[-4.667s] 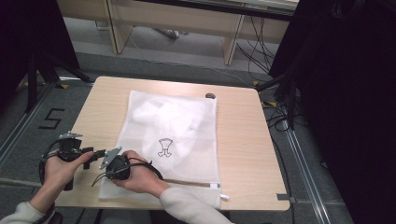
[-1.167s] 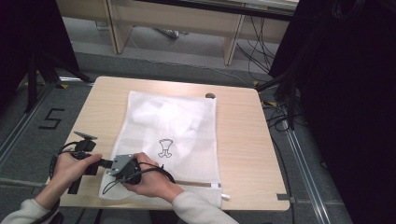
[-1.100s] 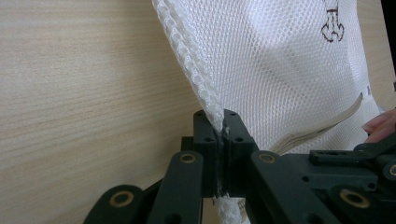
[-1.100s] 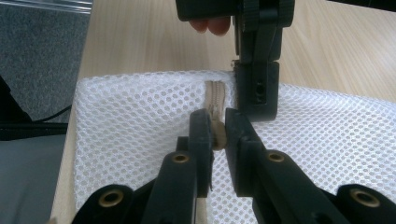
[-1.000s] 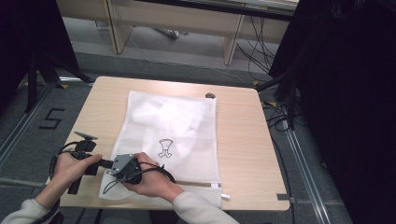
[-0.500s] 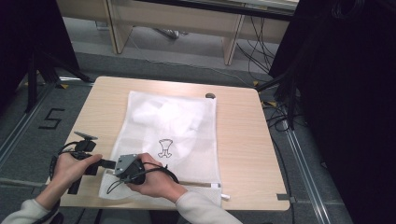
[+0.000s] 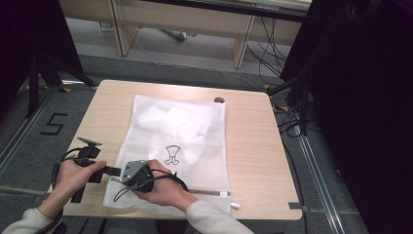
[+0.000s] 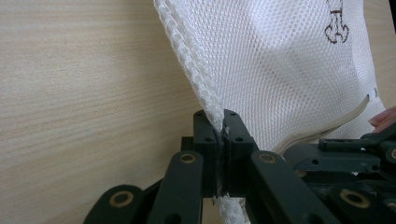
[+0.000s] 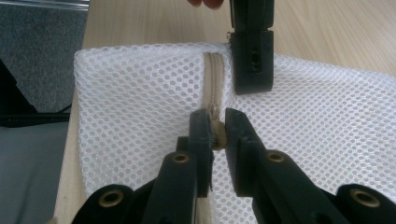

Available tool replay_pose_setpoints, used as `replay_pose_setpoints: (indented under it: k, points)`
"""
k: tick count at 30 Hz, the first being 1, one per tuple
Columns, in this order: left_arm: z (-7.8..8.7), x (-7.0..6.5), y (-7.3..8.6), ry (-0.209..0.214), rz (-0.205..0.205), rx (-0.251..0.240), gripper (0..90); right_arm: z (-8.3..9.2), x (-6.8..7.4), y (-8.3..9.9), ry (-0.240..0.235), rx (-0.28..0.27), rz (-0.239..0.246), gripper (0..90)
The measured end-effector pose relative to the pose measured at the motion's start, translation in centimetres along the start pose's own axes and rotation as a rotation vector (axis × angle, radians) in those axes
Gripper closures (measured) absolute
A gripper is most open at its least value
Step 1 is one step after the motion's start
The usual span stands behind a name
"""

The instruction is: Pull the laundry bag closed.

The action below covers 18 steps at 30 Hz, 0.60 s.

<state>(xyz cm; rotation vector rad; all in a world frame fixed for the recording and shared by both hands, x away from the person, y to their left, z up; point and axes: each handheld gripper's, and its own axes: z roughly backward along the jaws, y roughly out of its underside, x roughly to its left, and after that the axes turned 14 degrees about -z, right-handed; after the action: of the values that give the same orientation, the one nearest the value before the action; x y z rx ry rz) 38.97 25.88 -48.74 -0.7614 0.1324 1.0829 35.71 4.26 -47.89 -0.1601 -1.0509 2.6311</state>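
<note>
Mesh bag (image 7: 178, 141): left gripper (image 8: 218, 140) fingers pinch its edge; right gripper (image 9: 217, 133) fingers pinch the zipper pull (image 9: 217, 135). Risk: pull slipping free, mesh snagging.

mesh bag (image 7: 182, 136) on table (image 7: 248, 161) (mid-left), both grippers at near-left corner

A white mesh laundry bag (image 7: 180, 136) with a small black printed emblem (image 7: 172, 154) lies flat on the wooden table, its beige zipper (image 9: 214, 81) along the near edge.
</note>
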Motion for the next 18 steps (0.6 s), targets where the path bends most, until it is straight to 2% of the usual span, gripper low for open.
replay_pose_setpoints:
  k: [2,3,4,5,6,7,9,11,18]
  points:
    - [-0.01,-0.03,-0.01,-0.001,-0.001,0.001,85.5,0.02,-0.08,-0.04,0.002,-0.001,0.013,82.4]
    - [-0.04,-0.39,-0.01,-0.003,0.049,-0.001,85.5,0.08,-0.08,-0.03,0.003,0.000,0.014,82.4]
    - [-0.04,-0.39,-0.01,-0.003,0.049,-0.001,85.5,0.08,-0.08,-0.03,0.003,0.000,0.014,82.4]
    - [-0.02,-0.26,-0.01,-0.002,0.030,0.000,85.4,0.10,-0.11,-0.02,0.002,-0.002,0.014,82.4]
    - [-0.02,-0.26,-0.01,-0.002,0.030,0.000,85.4,0.11,-0.11,-0.02,0.002,0.000,0.014,82.4]
    - [0.01,-0.03,-0.02,-0.006,-0.002,0.001,85.4,0.14,-0.08,0.01,0.005,0.004,0.014,82.4]
    - [0.02,-0.01,-0.02,-0.003,0.001,0.004,85.4,0.18,0.09,0.17,0.003,0.008,-0.014,82.5]
    - [-0.02,-0.06,-0.03,-0.006,0.001,0.003,85.4,0.18,-0.12,0.16,0.002,0.001,0.013,82.5]
    - [0.01,-0.08,-0.04,-0.008,-0.001,0.003,85.4,0.27,-0.11,0.17,0.007,0.003,0.012,82.4]
